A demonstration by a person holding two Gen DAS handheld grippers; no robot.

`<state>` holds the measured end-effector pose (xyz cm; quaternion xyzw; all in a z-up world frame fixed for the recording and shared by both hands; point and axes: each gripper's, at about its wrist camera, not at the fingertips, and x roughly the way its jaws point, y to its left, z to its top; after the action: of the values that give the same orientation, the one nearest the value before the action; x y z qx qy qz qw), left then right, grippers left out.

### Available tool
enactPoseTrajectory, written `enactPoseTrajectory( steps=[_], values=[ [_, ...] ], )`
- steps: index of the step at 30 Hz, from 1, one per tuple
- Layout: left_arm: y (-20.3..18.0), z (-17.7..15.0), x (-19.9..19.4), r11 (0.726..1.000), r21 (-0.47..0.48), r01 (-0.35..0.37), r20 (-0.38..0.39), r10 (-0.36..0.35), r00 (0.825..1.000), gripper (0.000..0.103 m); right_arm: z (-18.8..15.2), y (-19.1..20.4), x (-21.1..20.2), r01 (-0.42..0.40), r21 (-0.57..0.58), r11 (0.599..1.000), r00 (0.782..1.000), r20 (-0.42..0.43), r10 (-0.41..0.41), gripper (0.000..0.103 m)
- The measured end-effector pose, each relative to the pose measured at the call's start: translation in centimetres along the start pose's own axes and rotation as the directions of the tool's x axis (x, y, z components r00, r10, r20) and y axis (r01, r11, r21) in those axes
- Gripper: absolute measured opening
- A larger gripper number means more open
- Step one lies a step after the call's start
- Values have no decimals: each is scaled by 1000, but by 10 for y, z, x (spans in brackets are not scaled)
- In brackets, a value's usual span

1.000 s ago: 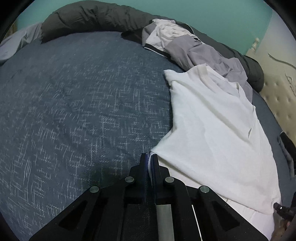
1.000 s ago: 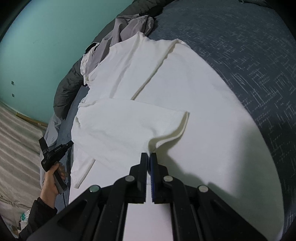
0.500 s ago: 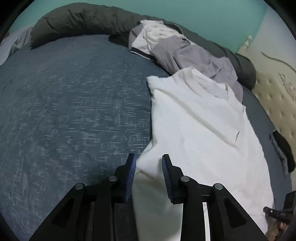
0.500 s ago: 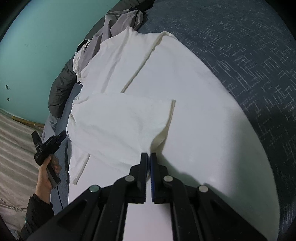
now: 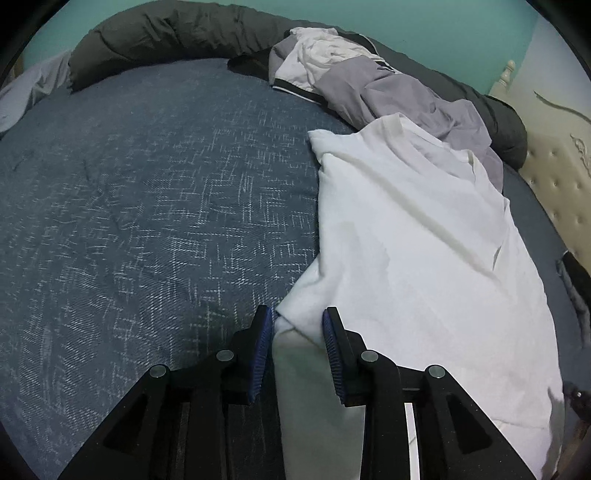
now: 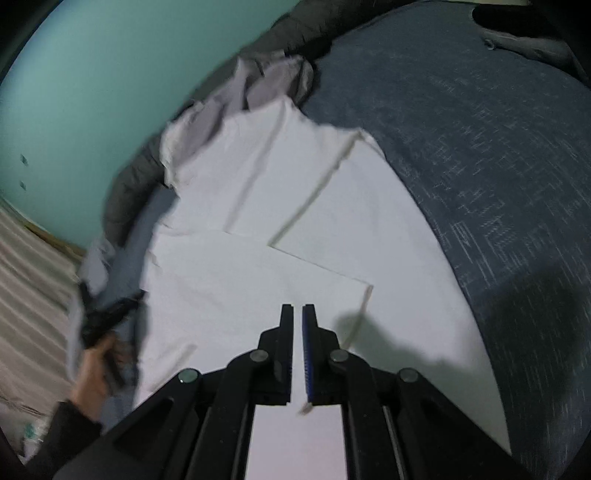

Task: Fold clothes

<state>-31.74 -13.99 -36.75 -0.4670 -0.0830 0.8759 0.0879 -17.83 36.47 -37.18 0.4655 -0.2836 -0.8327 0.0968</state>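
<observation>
A white T-shirt point(image 5: 406, 240) lies spread on the blue bedspread point(image 5: 147, 203). My left gripper point(image 5: 297, 314) is open at the shirt's near side edge; a fold of cloth lies loose between its blue pads, which do not press it. In the right wrist view the shirt point(image 6: 332, 206) shows one sleeve point(image 6: 251, 280) folded flat across its body. Above that sleeve my right gripper point(image 6: 298, 308) has its jaws opening, a thin slit apart, with nothing between them. At the far left of that view a hand point(image 6: 92, 373) holds the left gripper point(image 6: 107, 317), blurred.
A heap of grey and white clothes point(image 5: 388, 85) lies beyond the shirt's collar. A dark rolled duvet point(image 5: 166, 33) runs along the bed's far edge below a teal wall point(image 6: 92, 74). A padded headboard point(image 5: 554, 166) stands at the right. Bare bedspread stretches left of the shirt.
My left gripper went from shut on the shirt's edge to open. My right gripper let go of the sleeve, which now lies flat, and drew back a little.
</observation>
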Motion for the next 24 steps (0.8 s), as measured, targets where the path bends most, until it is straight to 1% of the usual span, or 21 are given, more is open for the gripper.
enactPoseTrajectory(
  steps=[2, 3, 4, 6, 8, 9, 12, 15, 16, 18, 19, 20, 24],
  values=[
    [2, -2, -6, 1000, -5, 5, 7, -5, 1000, 32, -4, -12, 14, 32, 35, 999, 998, -46, -31, 6],
    [3, -2, -8, 1000, -11, 9, 12, -9, 1000, 32, -6, -16, 15, 35, 52, 998, 998, -54, -32, 6],
    [6, -2, -11, 1000, -22, 17, 17, -17, 1000, 32, -7, -20, 14, 39, 63, 997, 998, -56, -35, 6],
    [10, -4, -15, 998, -43, 36, 32, -35, 999, 32, -6, -19, 5, 57, 54, 997, 998, -32, -55, 6],
    [12, -6, -18, 997, -53, 56, 43, -53, 998, 32, -1, -12, -5, 45, 41, 998, 999, 2, -45, 6],
    [12, -6, -18, 997, -54, 60, 46, -57, 997, 32, 2, -7, -6, 38, 31, 999, 999, 6, -38, 6],
    [13, -6, -17, 996, -54, 67, 57, -64, 996, 32, 18, 17, 4, 11, -23, 1000, 1000, -10, -11, 6],
    [18, -4, -15, 994, -76, 81, 74, -75, 994, 32, 44, 58, 27, -27, -103, 994, 999, -45, 23, 6],
    [20, -4, -14, 993, -83, 88, 78, -82, 994, 32, 54, 76, 36, -36, -147, 989, 998, -53, 29, 8],
    [22, -4, -12, 990, -93, 102, 84, -94, 992, 32, 75, 114, 58, -47, -240, 970, 997, -78, 29, 20],
    [23, -4, -12, 989, -98, 111, 87, -102, 991, 32, 84, 133, 69, -53, -286, 957, 995, -93, 28, 31],
    [24, -5, -11, 988, -101, 120, 90, -111, 990, 32, 93, 156, 84, -64, -336, 940, 993, -118, 25, 33],
    [26, -5, -7, 986, -98, 133, 81, -125, 989, 32, 117, 226, 134, -129, -445, 886, 980, -194, 45, 33]
  ],
)
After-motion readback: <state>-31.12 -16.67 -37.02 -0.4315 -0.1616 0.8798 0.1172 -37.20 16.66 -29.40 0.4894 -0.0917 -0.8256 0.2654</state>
